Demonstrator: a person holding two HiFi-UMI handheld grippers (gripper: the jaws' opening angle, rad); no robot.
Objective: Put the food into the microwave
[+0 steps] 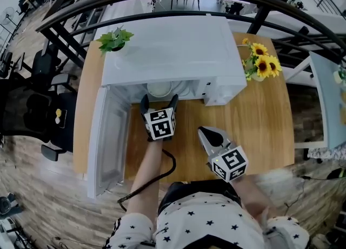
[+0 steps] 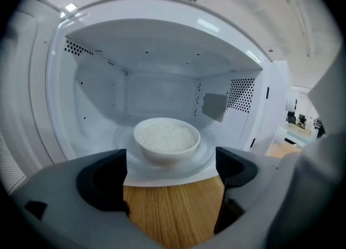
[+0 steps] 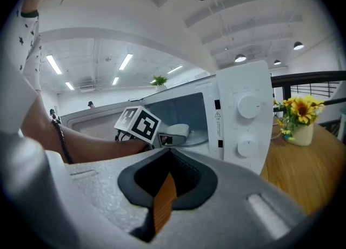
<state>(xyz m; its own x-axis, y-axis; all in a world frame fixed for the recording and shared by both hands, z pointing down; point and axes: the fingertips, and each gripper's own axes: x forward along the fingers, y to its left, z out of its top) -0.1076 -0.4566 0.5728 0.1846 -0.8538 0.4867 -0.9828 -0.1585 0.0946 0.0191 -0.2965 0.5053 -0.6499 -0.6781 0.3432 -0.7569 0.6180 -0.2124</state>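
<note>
White bowl of rice (image 2: pixel 166 139) sits on the glass plate (image 2: pixel 201 158) inside the microwave (image 1: pixel 178 47). My left tool (image 1: pixel 159 102) hangs at the opening, jaws apart and empty; my right tool (image 1: pixel 207 134) has its jaws together on nothing. I should draw the left back level, clear of the rim, then close the door (image 1: pixel 105 145).

A wooden table (image 1: pixel 259 118) stands on plank floor (image 1: pixel 32 194), black office chairs (image 1: pixel 38 107) alongside.

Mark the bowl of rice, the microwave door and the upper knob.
bowl of rice (image 2: pixel 166 137): left gripper view, on the rice at its middle.
microwave door (image 1: pixel 108 139): head view, inner face of the open door.
upper knob (image 3: pixel 249 105): right gripper view, centre of the knob's face.
</note>
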